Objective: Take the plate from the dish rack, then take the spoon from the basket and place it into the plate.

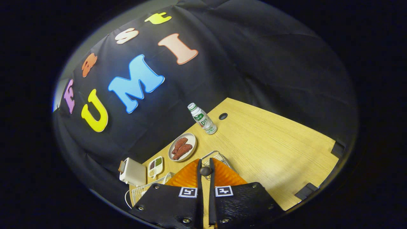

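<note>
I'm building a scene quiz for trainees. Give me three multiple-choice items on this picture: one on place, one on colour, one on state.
1. Where does the capped bottle stand?
A. On the wooden table, beside its round hole
B. Inside the wire basket
C. On the plate of food

2. What colour is the ridged plate under the fingers?
A. Blue
B. Orange
C. White

3. How is the gripper?
A. Wide open
B. Clamped on the bottle
C. Closed on a small dark rounded piece

Answers: 1 A, the bottle stands by the hole, beyond the plate of food. 2 B, the ridged plate is orange. 3 C, the gripper pinches the dark rounded piece at its tips.
</note>
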